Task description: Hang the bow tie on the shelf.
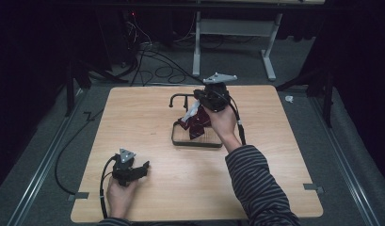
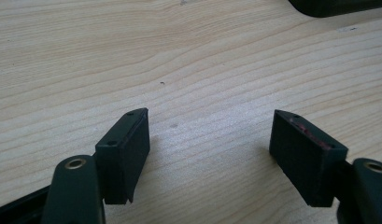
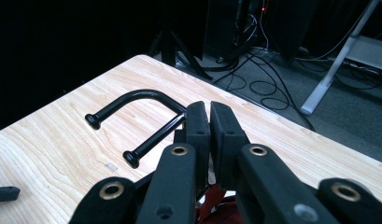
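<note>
A black stand with a curved two-pronged arm [image 1: 180, 97] [image 3: 132, 100] rises from a low black tray base [image 1: 197, 144] at mid-table. A dark red cloth [image 1: 196, 125] with a white part lies bunched on the base and reaches up toward my right gripper [image 1: 197, 100]. In the right gripper view that gripper [image 3: 209, 114] has its jaws almost together beside the arm, with red cloth [image 3: 215, 201] showing at their base. My left gripper [image 1: 144, 165] [image 2: 209, 126] rests on the table near the front left, jaws wide apart over bare wood.
The wooden table [image 1: 275, 155] is bare at the right and front. A dark rim [image 2: 338, 5] shows at the top right of the left gripper view. Cables [image 1: 157, 70] and a white table frame [image 1: 270, 52] lie on the floor beyond the far edge.
</note>
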